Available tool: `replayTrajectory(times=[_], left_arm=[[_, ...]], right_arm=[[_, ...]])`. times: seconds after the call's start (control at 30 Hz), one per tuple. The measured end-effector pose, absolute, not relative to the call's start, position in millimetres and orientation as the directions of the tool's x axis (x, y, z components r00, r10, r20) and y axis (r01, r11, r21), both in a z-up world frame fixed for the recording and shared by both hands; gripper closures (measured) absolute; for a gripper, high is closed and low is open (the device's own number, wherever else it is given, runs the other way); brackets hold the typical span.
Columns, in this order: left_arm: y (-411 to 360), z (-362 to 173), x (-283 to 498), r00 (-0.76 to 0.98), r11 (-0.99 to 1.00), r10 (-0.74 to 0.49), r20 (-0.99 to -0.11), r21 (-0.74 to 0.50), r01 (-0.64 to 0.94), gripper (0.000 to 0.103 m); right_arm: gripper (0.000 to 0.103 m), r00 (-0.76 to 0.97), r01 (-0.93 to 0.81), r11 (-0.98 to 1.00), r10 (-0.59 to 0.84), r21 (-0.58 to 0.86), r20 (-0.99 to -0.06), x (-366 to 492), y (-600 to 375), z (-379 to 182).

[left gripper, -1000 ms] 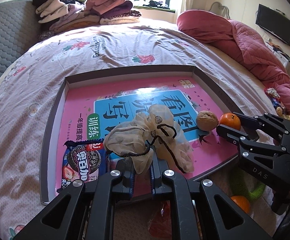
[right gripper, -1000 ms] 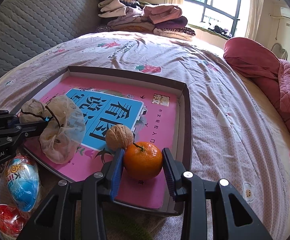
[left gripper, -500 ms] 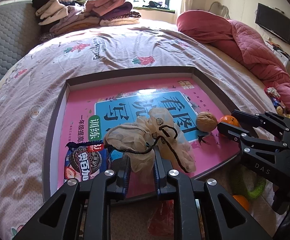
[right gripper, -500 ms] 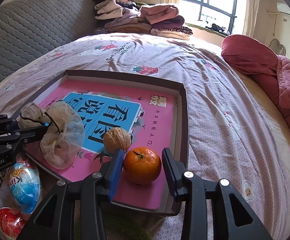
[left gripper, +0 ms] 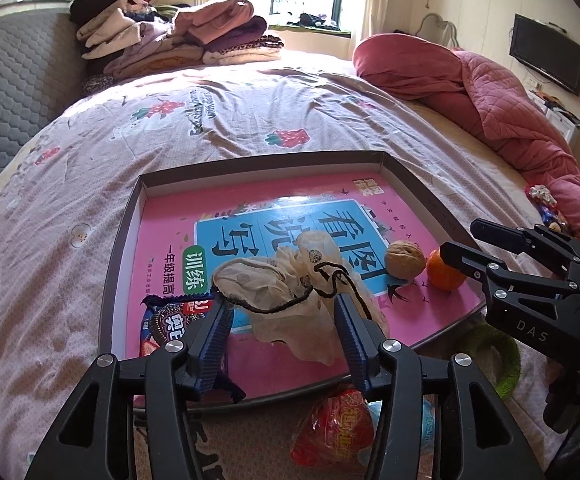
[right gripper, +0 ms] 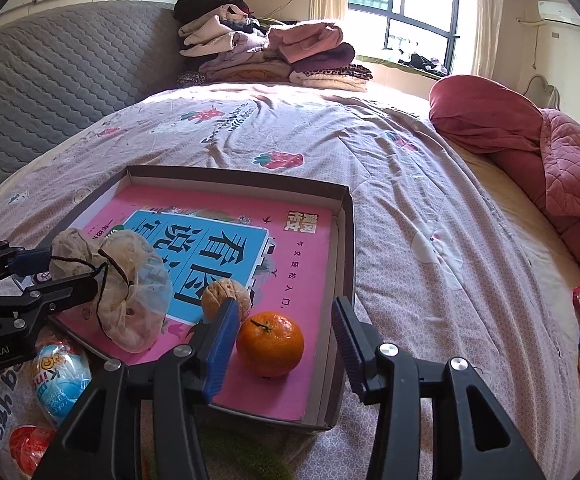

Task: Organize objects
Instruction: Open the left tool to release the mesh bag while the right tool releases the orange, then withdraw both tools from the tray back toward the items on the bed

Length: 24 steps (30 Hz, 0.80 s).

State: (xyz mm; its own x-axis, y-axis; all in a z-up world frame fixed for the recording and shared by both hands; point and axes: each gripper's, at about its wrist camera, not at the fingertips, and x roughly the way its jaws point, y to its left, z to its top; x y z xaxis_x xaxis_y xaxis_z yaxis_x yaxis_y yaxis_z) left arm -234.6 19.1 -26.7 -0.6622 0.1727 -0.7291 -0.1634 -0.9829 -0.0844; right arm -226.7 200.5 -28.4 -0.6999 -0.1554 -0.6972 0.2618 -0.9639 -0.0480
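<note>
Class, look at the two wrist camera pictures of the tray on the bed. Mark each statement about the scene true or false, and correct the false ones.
1. The tangerine lies inside the tray. True.
2. The walnut sits on the bedspread outside the tray. False: it rests in the tray beside the tangerine.
3. The right gripper is clamped on the tangerine. False: its jaws stand apart from it, having just opened.
4. The mesh pouch has a dark drawstring. True.
5. The cookie packet is in the tray. True.
</note>
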Motion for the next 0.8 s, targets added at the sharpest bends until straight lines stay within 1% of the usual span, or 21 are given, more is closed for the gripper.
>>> replayTrajectory(times=[0.1,0.27,0.3,0.67,0.8], left_arm=[[19.1,-21.4,-232.6,-0.676,-0.982,0.181,-0.715,-0.092,-0.166,0.045],[18.7,-13.3,-232.2,-0.695,-0.980,0.189,-0.694,-0.096,-0.172,0.033],[17.4,-12.3,-232.2,-0.699,-0.981,0.187,-0.690,-0.095,-0.168,0.032],[10.8,1.2,-227.0,-0.727,-0.985,0.169,-0.665,-0.092,-0.145,0.031],[10.5,10.8,-220.4,-0.741,-0.987,0.158,-0.653,-0.084,-0.137,0.030]], right_arm=[[0.055,-0.703,0.260,-0.965,-0.158,-0.043,-0.693,-226.2,202.1,-25.9],[0.055,-0.707,0.256,-0.966,-0.159,-0.040,-0.689,-225.8,202.6,-24.4],[0.055,-0.707,0.256,-0.966,-0.160,-0.039,-0.689,-226.0,202.3,-24.2],[0.054,-0.715,0.256,-0.966,-0.170,-0.028,-0.678,-222.8,203.1,-18.0],[0.051,-0.719,0.258,-0.966,-0.180,-0.018,-0.671,-220.3,203.4,-14.6]])
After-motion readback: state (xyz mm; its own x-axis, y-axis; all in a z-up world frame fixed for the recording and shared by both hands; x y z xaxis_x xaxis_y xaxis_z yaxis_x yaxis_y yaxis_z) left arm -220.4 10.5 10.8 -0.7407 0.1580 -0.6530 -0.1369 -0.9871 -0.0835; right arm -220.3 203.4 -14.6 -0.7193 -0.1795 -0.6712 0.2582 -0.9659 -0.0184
